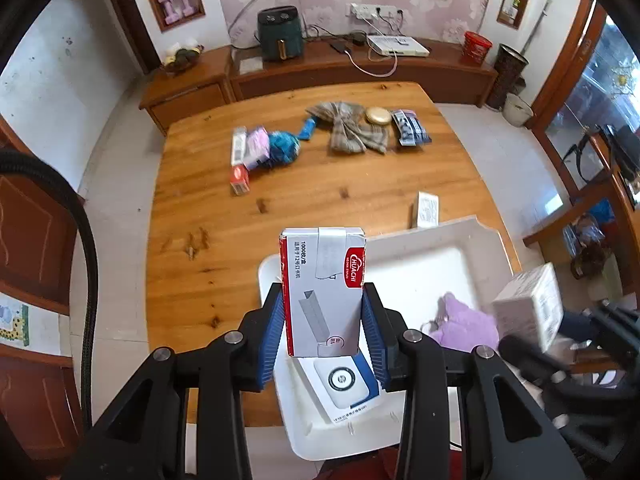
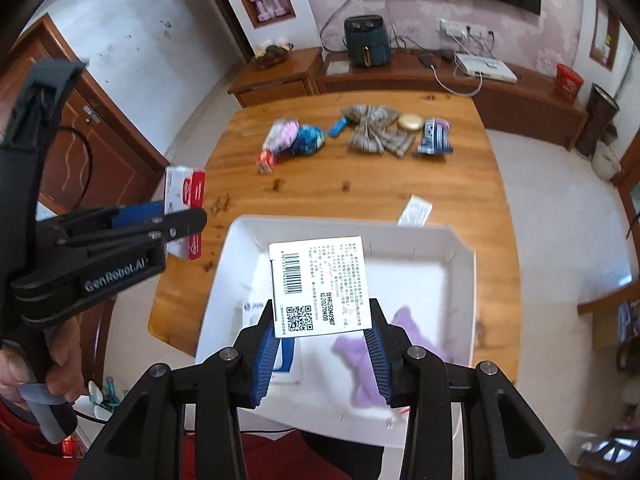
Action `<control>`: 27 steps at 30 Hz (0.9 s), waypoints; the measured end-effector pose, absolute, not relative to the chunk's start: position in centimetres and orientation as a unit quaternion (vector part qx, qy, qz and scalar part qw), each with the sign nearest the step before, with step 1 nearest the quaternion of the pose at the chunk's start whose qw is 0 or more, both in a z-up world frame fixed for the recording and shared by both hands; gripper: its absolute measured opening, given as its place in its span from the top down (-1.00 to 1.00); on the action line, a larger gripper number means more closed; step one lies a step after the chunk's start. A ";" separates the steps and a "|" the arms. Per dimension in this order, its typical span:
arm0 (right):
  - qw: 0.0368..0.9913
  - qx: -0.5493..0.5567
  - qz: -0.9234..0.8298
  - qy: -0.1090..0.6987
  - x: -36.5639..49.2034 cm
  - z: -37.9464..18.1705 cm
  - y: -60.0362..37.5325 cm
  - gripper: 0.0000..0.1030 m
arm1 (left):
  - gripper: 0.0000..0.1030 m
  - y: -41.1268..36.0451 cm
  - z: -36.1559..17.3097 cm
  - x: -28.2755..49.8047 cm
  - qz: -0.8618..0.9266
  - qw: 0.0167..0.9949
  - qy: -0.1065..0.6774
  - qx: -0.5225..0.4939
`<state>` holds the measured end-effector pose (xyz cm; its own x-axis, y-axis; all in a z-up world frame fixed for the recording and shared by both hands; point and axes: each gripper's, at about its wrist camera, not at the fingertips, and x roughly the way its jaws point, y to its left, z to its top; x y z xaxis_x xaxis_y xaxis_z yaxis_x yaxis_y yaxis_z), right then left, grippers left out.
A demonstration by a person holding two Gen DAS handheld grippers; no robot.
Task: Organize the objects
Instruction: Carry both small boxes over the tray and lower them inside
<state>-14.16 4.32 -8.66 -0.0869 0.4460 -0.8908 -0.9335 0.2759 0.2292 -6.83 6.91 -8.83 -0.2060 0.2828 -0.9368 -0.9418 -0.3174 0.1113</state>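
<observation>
I am seeing the right gripper (image 1: 532,356) blurring in my left view. My staple box (image 1: 323,292) is hiding part of the white tray (image 1: 476,240)

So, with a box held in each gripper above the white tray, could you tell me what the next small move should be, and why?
Probably lower the left gripper and set its staple box into the white tray. The box already hangs over the tray's near corner, while the right gripper holds its white box further in, above the purple cloth.

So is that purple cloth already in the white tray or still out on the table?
In the tray. The purple cloth lies on the floor of the white tray, inside its walls, below the box held in the right gripper's jaws.
</observation>
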 end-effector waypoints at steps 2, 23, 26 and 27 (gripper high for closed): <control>0.623 -0.251 0.536 0.511 -14.6 -10.2 4.1 0.19 | 0.20 6.8 -9.8 -6.6 0.675 0.452 0.382 -0.440; 0.626 -0.252 0.463 0.574 -16.2 -18.0 3.5 0.19 | 0.19 5.8 -17.9 -6.2 0.622 0.482 0.420 -0.452; 0.626 -0.253 0.460 0.577 -16.4 -18.3 3.6 0.19 | 0.19 5.7 -18.4 -6.1 0.618 0.481 0.428 -0.452; 0.624 -0.253 0.459 0.579 -16.4 -18.4 3.6 0.18 | 0.19 5.6 -18.5 -6.0 0.617 0.480 0.432 -0.449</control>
<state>-16.38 3.64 -18.45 -0.0923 0.2800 -0.9555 -0.8662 0.4507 0.2158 -6.00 5.62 -18.53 -0.1366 0.2050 -0.9692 -0.9809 -0.1648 0.1034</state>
